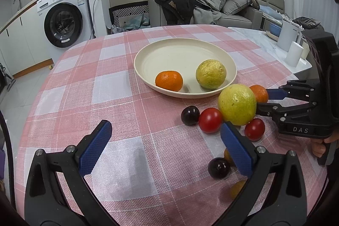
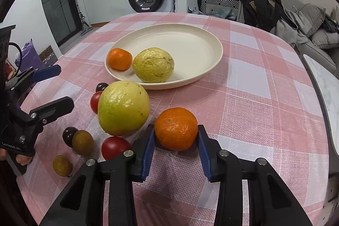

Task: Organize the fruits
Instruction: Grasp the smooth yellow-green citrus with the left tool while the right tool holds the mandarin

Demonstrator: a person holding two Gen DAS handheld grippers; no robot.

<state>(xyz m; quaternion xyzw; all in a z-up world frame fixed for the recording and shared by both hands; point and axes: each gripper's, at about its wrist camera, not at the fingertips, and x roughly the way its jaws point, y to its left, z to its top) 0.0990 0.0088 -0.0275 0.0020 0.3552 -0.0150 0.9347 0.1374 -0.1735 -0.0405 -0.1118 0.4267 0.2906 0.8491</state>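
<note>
Right gripper [image 2: 175, 148] clamps a loose round orange mandarin [image 2: 175, 129] on the pink-and-white checked tablecloth [image 2: 264, 120], just in front of the round cream plate [image 2: 203, 35].

The blue pads press both sides of that mandarin. The left gripper [image 1: 165, 145] hangs with fingers wide apart, nothing between them. On the plate lie a smaller orange mandarin [image 2: 119, 58] and a wrinkled yellow-green guava [image 2: 153, 65]; a smoother guava [image 2: 124, 108] sits just before its rim.
</note>
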